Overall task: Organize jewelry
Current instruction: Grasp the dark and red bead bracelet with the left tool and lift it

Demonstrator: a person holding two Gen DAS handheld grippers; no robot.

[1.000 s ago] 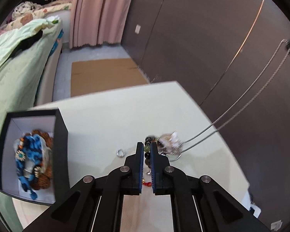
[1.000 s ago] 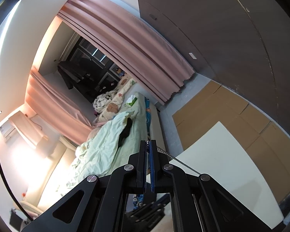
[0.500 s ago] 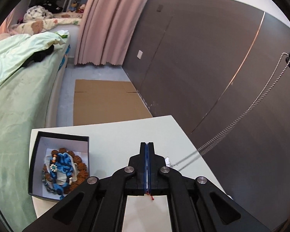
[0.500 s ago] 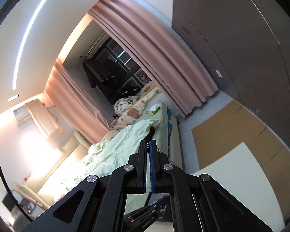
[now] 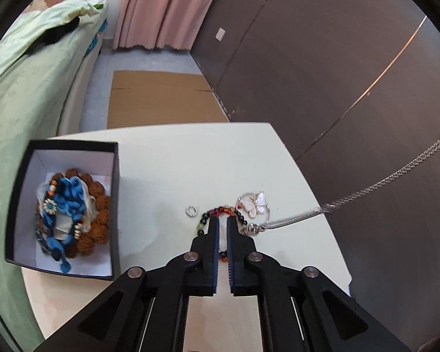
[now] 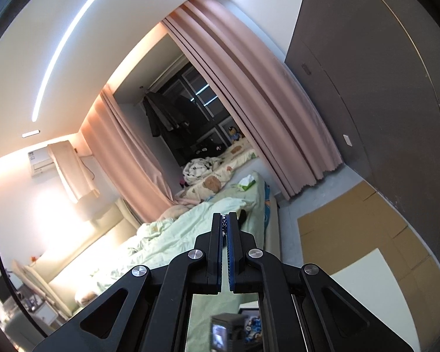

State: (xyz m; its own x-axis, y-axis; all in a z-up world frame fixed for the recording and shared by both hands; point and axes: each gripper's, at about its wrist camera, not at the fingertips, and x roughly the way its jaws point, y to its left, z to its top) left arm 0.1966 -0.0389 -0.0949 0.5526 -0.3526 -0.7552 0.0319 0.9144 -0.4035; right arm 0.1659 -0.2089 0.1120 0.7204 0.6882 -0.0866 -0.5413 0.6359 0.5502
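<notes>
Lying on the pale table (image 5: 176, 161), to the right of the black box (image 5: 116, 205) and apart from it: a small ring (image 5: 191, 211), then a beaded bracelet (image 5: 220, 211), then a butterfly pendant (image 5: 256, 204) farthest from the box. Inside the box, already stored: a blue cord piece (image 5: 61, 202) on top of brown beads (image 5: 98, 223). Hovering low with the left gripper (image 5: 223, 220) right of the box, directly over the bracelet, jaws released to a narrow gap, one finger on each side of the bead strand. Probably placed so in order to pinch the bracelet, or to pin it down and separate it from the pendant; cannot tell which, and cannot tell if the fingers touch the table. Clenching the right gripper (image 6: 224, 215) on the silver chain (image 5: 366, 189), with a few links visible between the pads in the right wrist view. Holding that end high and far to the right of the box, so the doubled chain runs tight down to the pendant, which seems to rest on the table with its ring against the bracelet. Judged as a way to lift the necklace free without tangling. Not yet carried to the box. Risk of dragging the bracelet along if the clasp catches on the beads.
</notes>
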